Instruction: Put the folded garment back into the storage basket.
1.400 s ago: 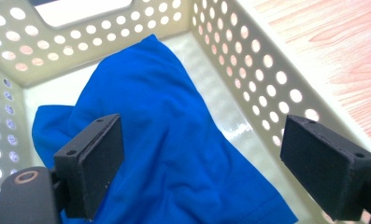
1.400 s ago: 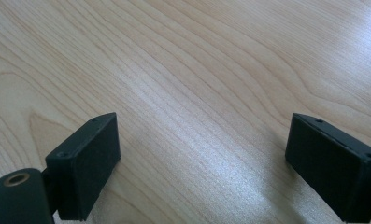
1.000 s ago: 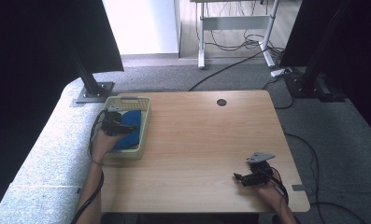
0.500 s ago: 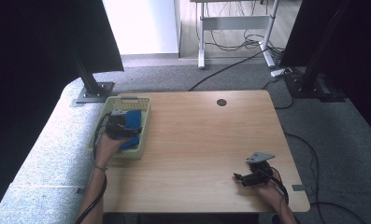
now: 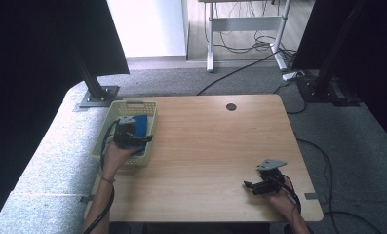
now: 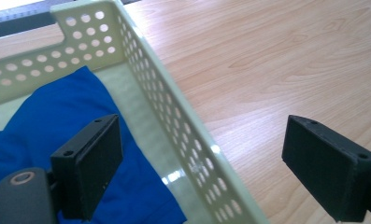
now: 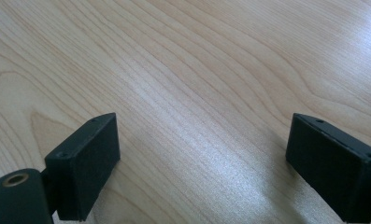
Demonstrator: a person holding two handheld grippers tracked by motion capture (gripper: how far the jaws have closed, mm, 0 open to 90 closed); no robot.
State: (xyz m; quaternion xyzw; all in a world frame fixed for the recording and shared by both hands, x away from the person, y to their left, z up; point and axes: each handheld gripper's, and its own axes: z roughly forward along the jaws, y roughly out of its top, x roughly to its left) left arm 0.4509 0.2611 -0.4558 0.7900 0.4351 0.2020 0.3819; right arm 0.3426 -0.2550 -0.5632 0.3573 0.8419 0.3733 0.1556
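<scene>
Left hand's slid back toward the near end of the basket since a second ago, right one hasn't budged.

So the left gripper (image 5: 127, 132) is hanging over the pale perforated basket (image 5: 102, 135) at the table's (image 5: 215, 146) left edge, jaws spread wide and holding nothing. From the left gripper view, one jaw sits over the blue cloth (image 6: 57, 126) lying inside the basket, the other is out over bare wood, with the basket's side wall running between them. Cloth is bunched up in the basket's bottom. Right gripper (image 5: 259, 185) is parked near the front right corner of the table, well apart from the basket, jaws also wide open over plain wood.
</scene>
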